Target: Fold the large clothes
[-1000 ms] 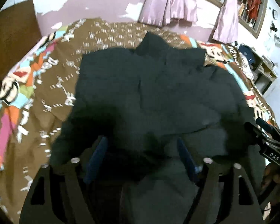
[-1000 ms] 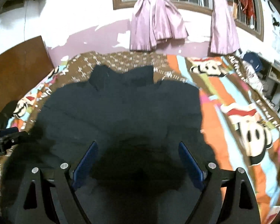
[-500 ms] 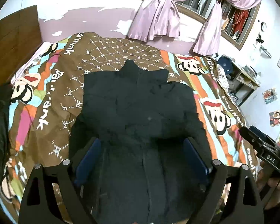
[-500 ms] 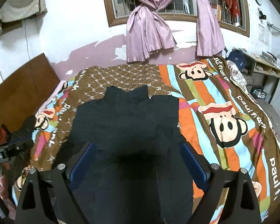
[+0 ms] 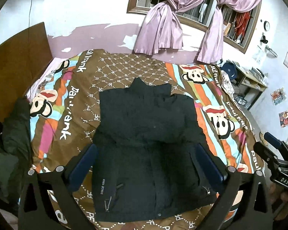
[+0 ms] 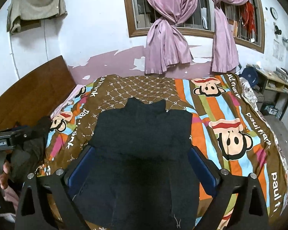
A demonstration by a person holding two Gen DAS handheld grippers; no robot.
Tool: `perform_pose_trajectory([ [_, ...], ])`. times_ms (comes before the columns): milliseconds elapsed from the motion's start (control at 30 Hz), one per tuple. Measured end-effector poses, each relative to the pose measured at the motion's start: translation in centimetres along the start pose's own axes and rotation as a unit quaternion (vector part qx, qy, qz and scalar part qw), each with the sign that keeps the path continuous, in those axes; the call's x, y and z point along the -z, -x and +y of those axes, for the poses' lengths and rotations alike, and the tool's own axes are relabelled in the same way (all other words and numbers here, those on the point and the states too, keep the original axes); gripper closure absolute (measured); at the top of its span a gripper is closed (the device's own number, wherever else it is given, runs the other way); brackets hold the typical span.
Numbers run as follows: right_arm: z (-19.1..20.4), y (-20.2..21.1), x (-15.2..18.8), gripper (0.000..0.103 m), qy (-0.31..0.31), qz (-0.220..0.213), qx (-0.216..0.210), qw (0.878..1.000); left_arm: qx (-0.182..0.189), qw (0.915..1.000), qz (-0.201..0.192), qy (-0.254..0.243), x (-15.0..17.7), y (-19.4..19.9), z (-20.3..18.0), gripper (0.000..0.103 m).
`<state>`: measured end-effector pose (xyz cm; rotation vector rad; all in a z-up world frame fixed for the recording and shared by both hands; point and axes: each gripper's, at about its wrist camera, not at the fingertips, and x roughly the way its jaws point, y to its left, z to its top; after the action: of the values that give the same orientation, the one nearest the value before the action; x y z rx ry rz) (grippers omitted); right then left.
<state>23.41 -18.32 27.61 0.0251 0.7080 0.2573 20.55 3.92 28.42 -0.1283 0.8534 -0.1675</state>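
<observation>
At the far left I see a dark green padded garment (image 5: 13,140) bunched over the bed's left edge, below the brown wooden headboard (image 5: 17,65). Next to it the bedspread (image 5: 124,71), brown with bright stripes and cartoon monkey faces, covers the whole bed. My left gripper (image 5: 146,166) hangs above the near edge of the bed with its blue-padded fingers (image 5: 82,166) spread wide; its jaws have just been opening and nothing is clamped between them. Below and between those fingers lies the large black puffy jacket (image 5: 146,126), flat in the middle of the bed, collar pointing toward the far edge and hem reaching the near edge, with both sides folded in so it forms a narrow rectangle. From the right wrist camera the same jacket (image 6: 142,134) sits centred under my right gripper (image 6: 142,170), whose jaws have likewise just been opening and now stand well apart, touching no cloth. Beyond the bed's far edge, tied lilac satin curtains (image 6: 167,44) hang over a barred window. Past the bed's right edge stands a low wooden shelf unit (image 6: 272,82) with a dark blue cap (image 6: 249,76) on it.
</observation>
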Motion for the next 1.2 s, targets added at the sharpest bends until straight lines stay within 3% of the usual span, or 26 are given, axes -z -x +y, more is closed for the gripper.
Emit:
perform_pose_trajectory([
  [100, -0.4, -3.0, -1.1, 0.001, 0.009, -0.009, 0.018, 1.0, -0.006, 0.9997, 0.007, -0.023, -1.5, -1.1, -0.3, 0.002],
  [233, -1.5, -9.8, -2.8, 0.001, 0.023, -0.022, 0.045, 0.998, -0.048, 0.9958, -0.038, -0.068, -2.0, -4.1, 0.3, 0.002],
  [300, -2.4, -13.3, -3.5, 0.001, 0.023, -0.024, 0.05, 0.998, -0.073, 0.9919, -0.053, -0.09, -2.4, -7.5, 1.0, 0.002],
  [400, -4.3, -19.0, -4.3, 0.001, 0.013, -0.04, 0.059, 0.997, -0.084, 0.9893, -0.041, -0.111, -3.7, -13.9, 3.8, 0.002],
  [467, -5.7, -22.6, -4.5, 0.001, -0.002, -0.048, 0.057, 0.997, -0.083, 0.9918, -0.034, -0.091, -4.9, -19.2, 6.4, 0.002],
  [600, -8.1, -30.2, -4.9, 0.001, -0.035, -0.061, 0.025, 0.997, -0.029, 0.999, -0.029, -0.018, -6.6, -28.4, 11.9, 0.002],
  [700, -9.5, -34.0, -3.9, 0.001, -0.056, -0.077, -0.001, 0.995, -0.04, 0.9987, -0.03, 0.006, -7.7, -33.1, 14.5, 0.002],
  [767, -10.5, -36.9, -3.7, 0.001, -0.066, -0.06, -0.005, 0.996, -0.029, 0.9991, -0.029, 0.012, -8.2, -35.7, 15.8, 0.002],
  [900, -12.3, -40.5, -4.3, 0.001, -0.088, -0.036, 0.006, 0.995, -0.007, 0.9997, -0.021, 0.014, -9.9, -39.6, 17.1, 0.002],
  [1000, -13.4, -41.9, -4.7, 0.001, -0.111, -0.028, 0.002, 0.993, 0.005, 0.9988, -0.021, 0.044, -11.4, -41.6, 17.6, 0.002],
  [1200, -15.0, -44.1, -8.1, 0.001, -0.143, -0.02, -0.005, 0.989, 0.034, 0.9962, -0.028, 0.075, -14.4, -42.7, 17.7, 0.002],
])
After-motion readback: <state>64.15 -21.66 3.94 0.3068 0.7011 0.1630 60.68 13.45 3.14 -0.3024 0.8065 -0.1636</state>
